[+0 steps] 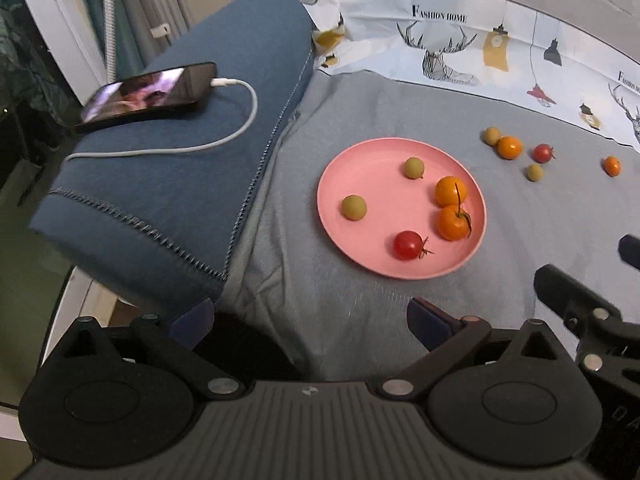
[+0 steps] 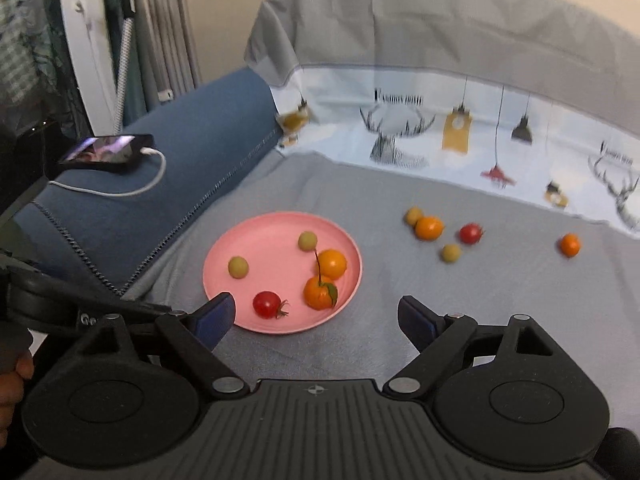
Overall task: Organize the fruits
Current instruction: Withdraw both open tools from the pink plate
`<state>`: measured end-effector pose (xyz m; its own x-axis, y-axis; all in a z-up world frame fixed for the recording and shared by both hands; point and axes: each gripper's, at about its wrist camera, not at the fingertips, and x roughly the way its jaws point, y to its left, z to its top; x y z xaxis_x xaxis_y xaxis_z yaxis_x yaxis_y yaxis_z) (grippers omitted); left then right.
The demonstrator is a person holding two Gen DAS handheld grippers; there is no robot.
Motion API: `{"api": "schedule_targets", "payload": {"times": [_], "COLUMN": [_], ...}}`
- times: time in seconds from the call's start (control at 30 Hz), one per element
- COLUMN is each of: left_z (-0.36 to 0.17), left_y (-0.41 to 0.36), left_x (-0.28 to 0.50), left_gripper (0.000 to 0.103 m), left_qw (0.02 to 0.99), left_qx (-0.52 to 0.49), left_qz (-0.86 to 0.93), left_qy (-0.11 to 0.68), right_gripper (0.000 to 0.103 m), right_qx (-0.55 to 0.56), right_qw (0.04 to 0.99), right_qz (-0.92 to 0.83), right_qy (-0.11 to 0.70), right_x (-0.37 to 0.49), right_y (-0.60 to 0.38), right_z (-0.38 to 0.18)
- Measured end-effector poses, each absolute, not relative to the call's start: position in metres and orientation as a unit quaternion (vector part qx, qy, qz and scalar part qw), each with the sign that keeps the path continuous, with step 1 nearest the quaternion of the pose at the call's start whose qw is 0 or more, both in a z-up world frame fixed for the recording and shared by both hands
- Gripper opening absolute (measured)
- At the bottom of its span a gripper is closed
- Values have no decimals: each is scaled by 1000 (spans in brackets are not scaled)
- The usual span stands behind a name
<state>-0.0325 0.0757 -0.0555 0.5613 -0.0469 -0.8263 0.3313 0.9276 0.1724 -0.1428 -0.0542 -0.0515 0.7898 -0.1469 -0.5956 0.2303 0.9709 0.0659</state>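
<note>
- We find the pink plate (image 2: 224,256) lying flat on the grey cloth (image 2: 360,344), beside the blue cushion (image 2: 192,160). We judge it light, rigid and smooth; it has no long axis, and we would take it only by the rim.
- Two oranges (image 2: 332,264) sit touching on the plate's right half; two more (image 2: 429,227) lie loose on the cloth beyond it, well apart from each other. We judge them firm but yielding. The stem of the nearer plate orange (image 2: 319,293) points up and away; we grip across the body, clear of stem and leaf.
- One cherry tomato (image 2: 267,304) rests near the plate's front rim, calyx toward the right; another (image 2: 470,233) lies on the cloth. We judge these slick and easily crushed: light closure only.
- Four small green fruits (image 2: 238,267), two plated and two loose, look round and prone to roll.
- The left gripper (image 1: 310,316) and the right gripper (image 2: 316,316) both hover with fingers spread apart, holding nothing.
</note>
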Motion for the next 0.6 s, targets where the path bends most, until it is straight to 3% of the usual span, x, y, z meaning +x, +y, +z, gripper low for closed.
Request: {"api": "schedule_targets", "payload": {"times": [0.6], "left_z": [-13], "left_y": [81], "left_x": [-110], "left_gripper": [103], "left_qw": [899], "left_qx": [155], "left_qz": [-139], "left_qy": [385], "right_gripper": [92], "right_qx": [63], "right_qw": [960], "right_qz": [-126], "right_qy": [241], "right_x": [-226], "right_y": [-44], "right_z": [-13]}}
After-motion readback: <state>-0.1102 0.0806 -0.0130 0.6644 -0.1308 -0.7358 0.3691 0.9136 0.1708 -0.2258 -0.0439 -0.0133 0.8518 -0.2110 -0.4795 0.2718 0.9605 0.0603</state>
